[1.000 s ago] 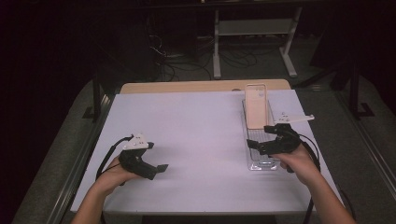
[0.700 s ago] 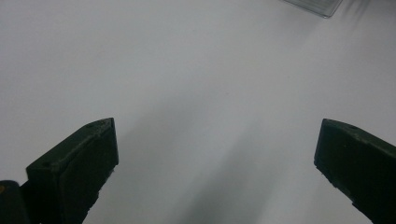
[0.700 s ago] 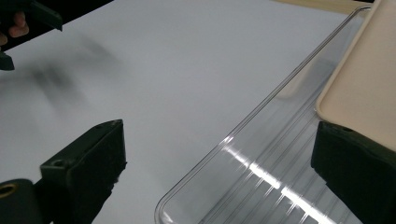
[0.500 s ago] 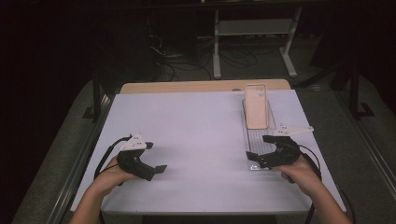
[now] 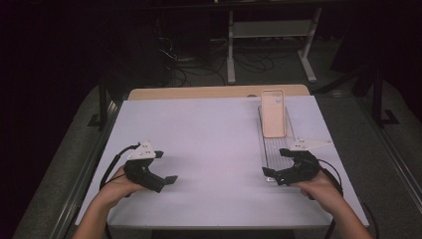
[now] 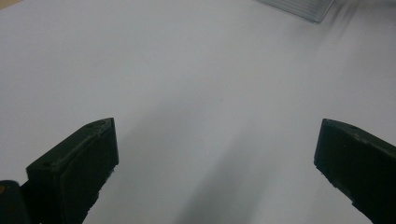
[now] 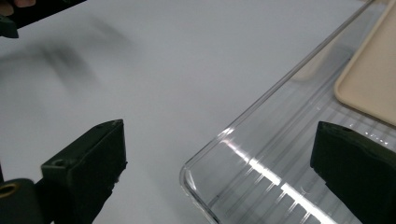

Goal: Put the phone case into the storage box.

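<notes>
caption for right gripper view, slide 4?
Right gripper, jaws open, over the near corner of a clear tray holding a beige phone case.

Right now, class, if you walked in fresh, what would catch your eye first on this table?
Probably the beige phone case, lying on a clear ribbed tray toward the far right of the white table. Next, the two black tools at the near edge: the left hand-held gripper over bare table, the right hand-held gripper at the tray's near corner, both with jaws wide apart.

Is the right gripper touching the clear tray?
Apart. In the right gripper view the right gripper is wide open, its jaws straddling the clear tray's near corner without contact.
</notes>
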The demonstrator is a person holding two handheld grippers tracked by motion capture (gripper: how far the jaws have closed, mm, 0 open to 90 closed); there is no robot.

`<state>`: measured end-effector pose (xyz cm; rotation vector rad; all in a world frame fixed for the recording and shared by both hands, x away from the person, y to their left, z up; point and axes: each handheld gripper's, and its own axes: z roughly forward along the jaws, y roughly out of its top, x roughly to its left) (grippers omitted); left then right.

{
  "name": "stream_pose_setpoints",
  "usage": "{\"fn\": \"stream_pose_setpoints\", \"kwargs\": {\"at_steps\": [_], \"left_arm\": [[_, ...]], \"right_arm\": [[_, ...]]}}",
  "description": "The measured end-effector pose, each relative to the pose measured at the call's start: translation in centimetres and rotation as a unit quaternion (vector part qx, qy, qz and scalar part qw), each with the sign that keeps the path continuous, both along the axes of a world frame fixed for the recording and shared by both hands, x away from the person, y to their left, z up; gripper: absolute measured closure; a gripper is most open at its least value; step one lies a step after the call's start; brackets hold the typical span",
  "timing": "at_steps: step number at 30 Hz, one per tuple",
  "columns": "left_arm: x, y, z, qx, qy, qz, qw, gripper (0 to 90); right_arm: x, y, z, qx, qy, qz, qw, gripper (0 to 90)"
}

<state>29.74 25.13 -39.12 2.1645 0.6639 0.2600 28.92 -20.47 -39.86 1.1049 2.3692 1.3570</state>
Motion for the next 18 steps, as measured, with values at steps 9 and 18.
{"fn": "stream_pose_setpoints", "kwargs": {"at_steps": [9, 18], "left_arm": [[0.04, -0.03, -0.04, 0.003, 0.000, -0.002, 1.0000, 0.0], [-0.01, -0.12, -0.16, 0.001, 0.003, -0.003, 1.0000, 0.0]], "right_arm": [[-0.20, 0.84, -0.02, -0.009, -0.002, 0.010, 0.9999, 3.0], [-0.17, 0.96, -0.03, -0.010, -0.001, 0.010, 0.9999, 3.0]]}}
